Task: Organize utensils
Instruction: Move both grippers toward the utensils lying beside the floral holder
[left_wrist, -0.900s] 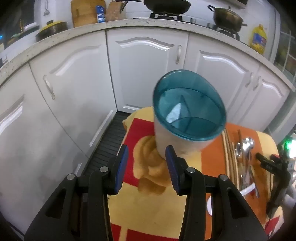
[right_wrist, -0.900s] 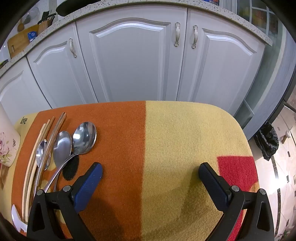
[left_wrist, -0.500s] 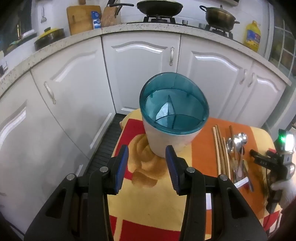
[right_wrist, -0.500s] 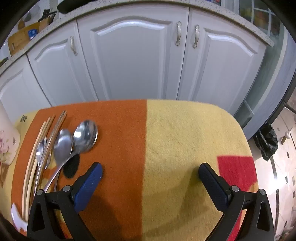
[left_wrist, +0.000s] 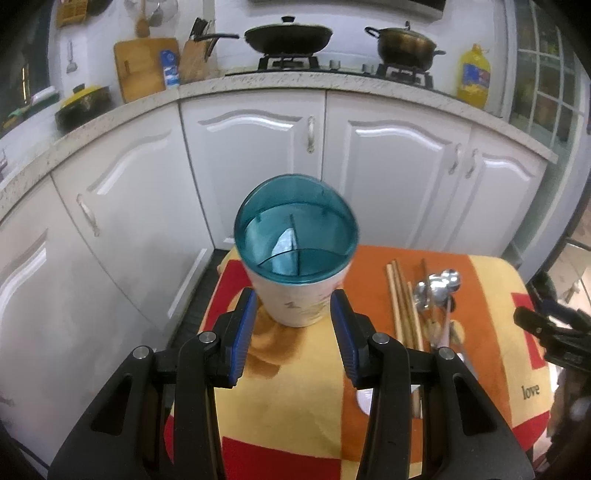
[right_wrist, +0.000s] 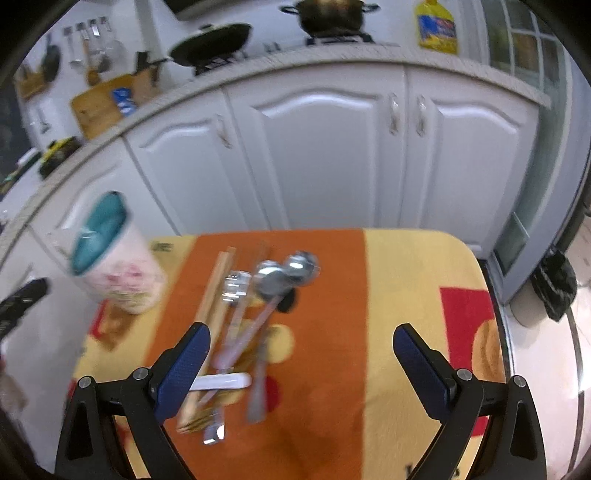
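Note:
A white utensil holder (left_wrist: 299, 295) with a teal divided top stands at the far left of the cloth-covered table; it also shows in the right wrist view (right_wrist: 118, 269), blurred. My left gripper (left_wrist: 295, 325) is open, its blue pads just short of the holder's base. Metal spoons (left_wrist: 437, 286), wooden chopsticks (left_wrist: 400, 306) and a white-handled utensil lie in a pile to the holder's right. In the right wrist view this pile (right_wrist: 255, 314) lies ahead and left of my right gripper (right_wrist: 299, 354), which is open wide and empty above the cloth.
The small table (right_wrist: 406, 288) has a yellow, orange and red cloth. White kitchen cabinets (left_wrist: 258, 166) stand close behind it, with pans and a yellow oil bottle (left_wrist: 472, 75) on the counter. A black bag (right_wrist: 556, 288) lies on the floor at right.
Both grippers have pulled back and up. The holder now looks smaller and farther from the left gripper. The utensil pile has come fully into the right wrist view.

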